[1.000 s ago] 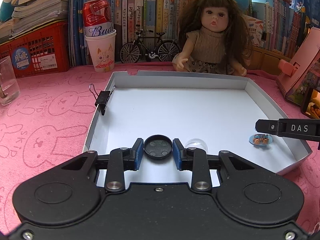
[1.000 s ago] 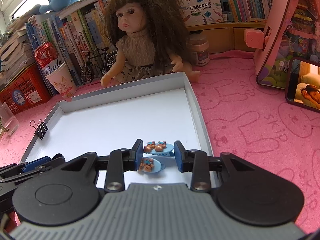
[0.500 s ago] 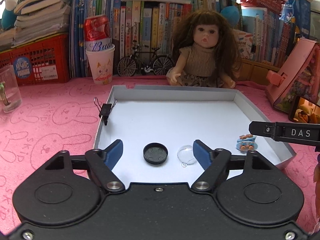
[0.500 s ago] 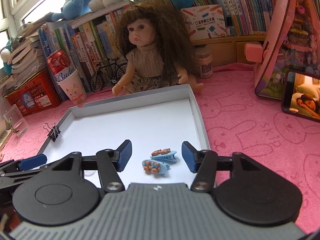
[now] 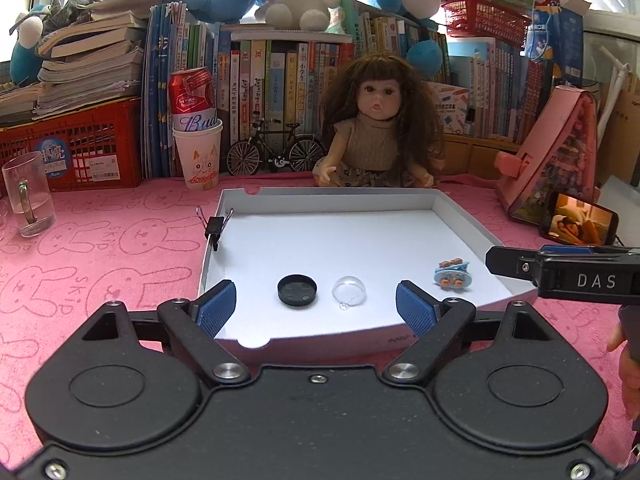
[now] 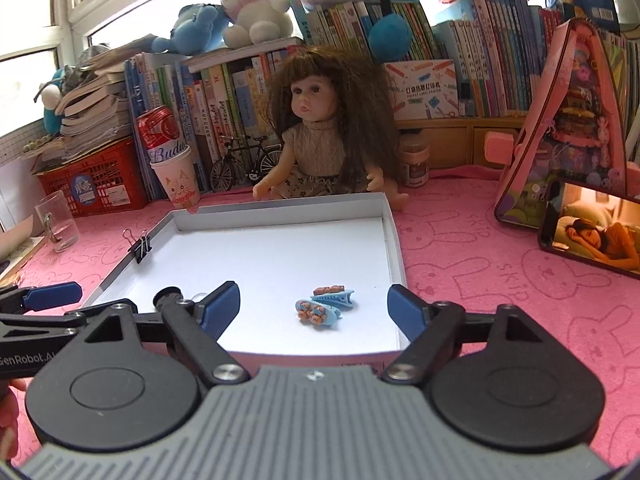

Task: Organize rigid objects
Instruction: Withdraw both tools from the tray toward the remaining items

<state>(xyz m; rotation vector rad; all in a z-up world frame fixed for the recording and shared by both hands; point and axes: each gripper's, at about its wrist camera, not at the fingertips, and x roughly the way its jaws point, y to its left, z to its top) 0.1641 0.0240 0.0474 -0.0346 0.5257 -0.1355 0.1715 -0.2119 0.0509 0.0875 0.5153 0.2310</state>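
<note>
1. Jaws on my left gripper stand wide apart, holding nothing, poised at the near edge of the white tray.
2. My right gripper is likewise spread wide and empty, at the tray's near right corner.
3. Inside the tray lie a black lid and, just beside it, a clear dome; two blue hair clips lie touching near the right wall.
4. A binder clip grips the left wall.
5. Pink bunny-print cloth covers the table; a doll sits behind the tray, before shelved books.
</note>
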